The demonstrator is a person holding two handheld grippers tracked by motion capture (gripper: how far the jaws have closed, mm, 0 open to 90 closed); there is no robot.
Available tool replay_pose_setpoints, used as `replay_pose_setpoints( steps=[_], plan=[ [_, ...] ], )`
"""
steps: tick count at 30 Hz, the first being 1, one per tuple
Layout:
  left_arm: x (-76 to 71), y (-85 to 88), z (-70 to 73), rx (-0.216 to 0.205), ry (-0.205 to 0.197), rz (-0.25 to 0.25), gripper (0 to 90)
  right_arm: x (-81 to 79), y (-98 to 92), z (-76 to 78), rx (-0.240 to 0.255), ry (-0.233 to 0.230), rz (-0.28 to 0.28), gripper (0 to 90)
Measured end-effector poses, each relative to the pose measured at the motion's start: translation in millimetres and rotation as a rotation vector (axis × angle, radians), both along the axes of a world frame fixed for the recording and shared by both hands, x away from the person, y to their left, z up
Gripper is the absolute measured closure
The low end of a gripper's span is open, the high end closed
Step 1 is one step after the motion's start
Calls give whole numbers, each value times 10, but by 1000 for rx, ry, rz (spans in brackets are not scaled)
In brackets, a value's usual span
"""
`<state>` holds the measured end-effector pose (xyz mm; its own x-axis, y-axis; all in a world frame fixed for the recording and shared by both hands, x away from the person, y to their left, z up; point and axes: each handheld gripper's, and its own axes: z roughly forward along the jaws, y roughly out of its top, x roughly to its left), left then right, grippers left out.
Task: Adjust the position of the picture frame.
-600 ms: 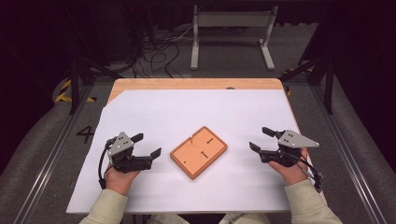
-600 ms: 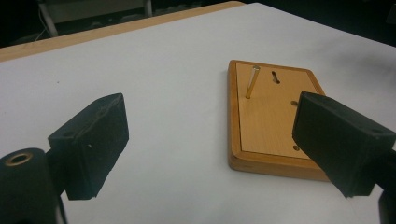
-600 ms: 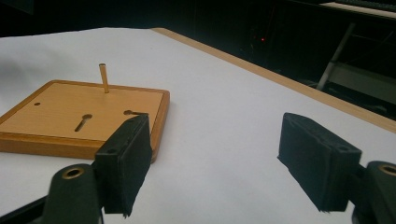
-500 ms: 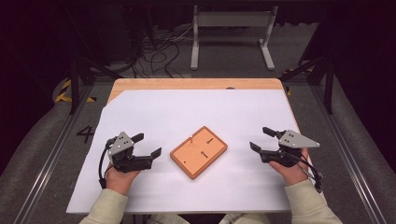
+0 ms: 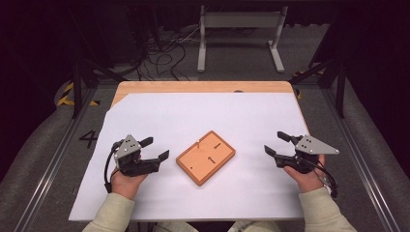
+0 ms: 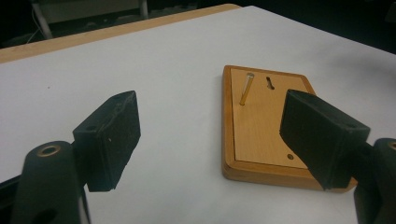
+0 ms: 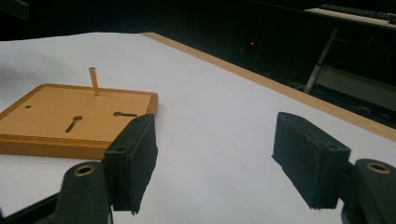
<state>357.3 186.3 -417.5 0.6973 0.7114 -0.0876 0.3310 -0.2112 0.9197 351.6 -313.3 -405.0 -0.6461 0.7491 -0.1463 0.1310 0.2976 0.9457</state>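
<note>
Wooden board (image 5: 206, 157): lying flat near the middle of the white sheet (image 5: 193, 116) on the counter (image 5: 193, 87), turned at an angle, between the two tools and apart from both.
Peg (image 7: 94, 81): thin, standing upright near one corner of the board; leaning slightly as seen in the left gripper view (image 6: 246, 88).
Slots (image 7: 74, 123): two keyhole-shaped cuts in the board face, plus small round holes.
Left tool (image 5: 155, 150): jaws wide apart, nothing between them; resting low beside the board's left edge, aimed toward it.
Right tool (image 5: 276, 143): jaws apart, nothing between them; well to the right of the board, pointing toward it.
Risk, peg: easily knocked or bent if a jaw sweeps across that corner on approach; likely cause, coming in too low from the peg's side.
Risk, board: probably light and free on a smooth sheet, so a one-sided push could slide or spin it instead of lifting; cause, one pad touching before the other.
Risk, sheet: possible wrinkling or dragging if a jaw tip scrapes down while reaching under the board's low edge.
Risk, grip: thin rim, rounded edge; shallow pinch may slip and drop the board.
</note>
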Motion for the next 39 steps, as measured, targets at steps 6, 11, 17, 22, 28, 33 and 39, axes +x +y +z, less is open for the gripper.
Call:
replay_pose_setpoints(
  steps=[6,11,17,22,28,33,39],
  plan=[
    [17,-12,-6,-1,-3,1,191,-9,-20,2,4,1,1,295],
    [24,-11,-17,-1,8,0,204,-9,-16,2,4,9,4,295],
    [66,-26,-45,3,41,2,326,-13,-11,5,2,9,13,295],
    [96,-64,-64,26,68,0,549,-13,-11,0,2,18,12,295],
    [155,-89,-73,44,111,-9,895,-34,-21,2,7,24,15,295],
    [241,-184,-138,69,153,-28,897,-70,-60,11,5,27,5,295],
    [340,-309,-233,123,239,-76,897,-97,-95,9,5,30,-7,290]
  ],
)
